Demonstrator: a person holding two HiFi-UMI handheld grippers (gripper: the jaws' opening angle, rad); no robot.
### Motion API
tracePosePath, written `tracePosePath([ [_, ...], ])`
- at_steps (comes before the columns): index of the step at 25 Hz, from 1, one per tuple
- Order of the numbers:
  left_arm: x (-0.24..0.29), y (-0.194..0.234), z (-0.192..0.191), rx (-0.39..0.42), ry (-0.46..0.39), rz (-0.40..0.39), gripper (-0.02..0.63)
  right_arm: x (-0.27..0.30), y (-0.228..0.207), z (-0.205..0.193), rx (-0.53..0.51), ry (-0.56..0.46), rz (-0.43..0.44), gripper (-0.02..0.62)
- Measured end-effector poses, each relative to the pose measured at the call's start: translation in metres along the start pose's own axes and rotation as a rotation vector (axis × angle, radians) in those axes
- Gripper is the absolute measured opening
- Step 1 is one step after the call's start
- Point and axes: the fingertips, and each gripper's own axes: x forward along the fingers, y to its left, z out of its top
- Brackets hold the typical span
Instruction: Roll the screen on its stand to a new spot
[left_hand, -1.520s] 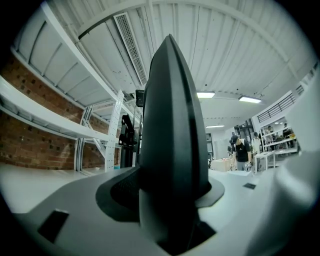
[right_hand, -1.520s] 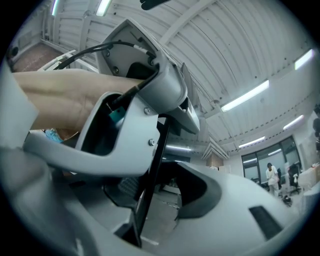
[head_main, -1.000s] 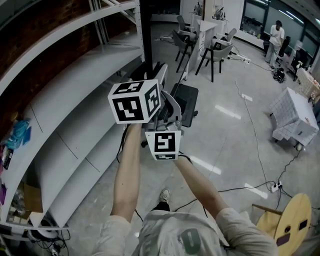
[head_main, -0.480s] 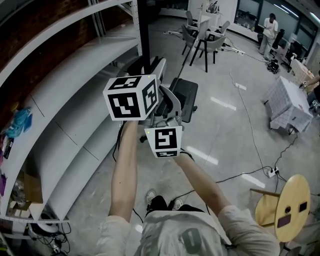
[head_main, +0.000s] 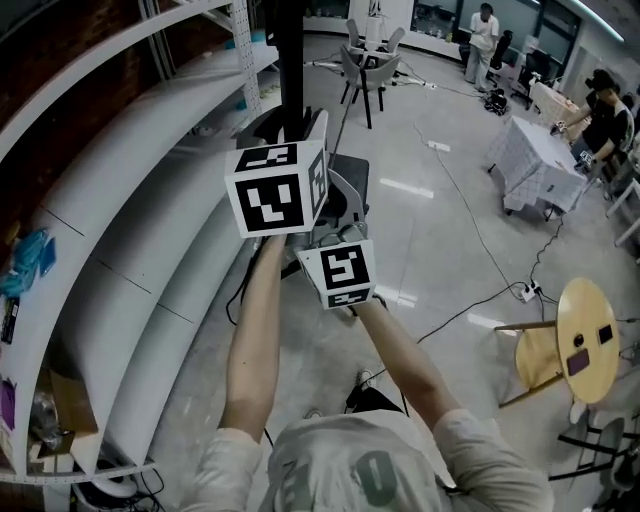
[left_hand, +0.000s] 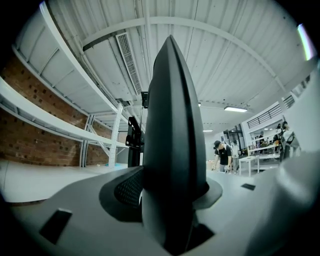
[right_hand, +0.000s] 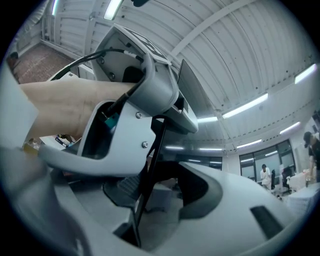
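Left claw: clenched on the dark screen edge, which fills the gap
Right claw: jaws apart astride the thin screen edge; edge touches one pad
Screen: raised ahead of the person, beside the black pole
Room: white shelves left, grey floor with a cable, round stool right

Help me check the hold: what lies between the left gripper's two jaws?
The screen, seen edge-on and dark, fills the gap, and the left gripper is shut on it. The left gripper view shows this.
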Motion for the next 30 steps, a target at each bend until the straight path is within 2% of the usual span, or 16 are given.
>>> tracePosePath([
  [13,-0.152,0.023,0.011,-0.033,-0.028,-0.034,0.227,-0.065,0.131,0.055,-0.037,-0.002,-0.012,0.198],
  [20,-0.230,0.026,0.012,-0.014,-0.008,-0.060,0.229,-0.106,0.192,0.081,-0.004,-0.016,-0.030,0.198],
  [30,-0.347,0.018,0.019,-0.011,-0.017,-0.035,0.229,-0.176,0.274,0.126,-0.012,-0.016,0.002,0.198],
])
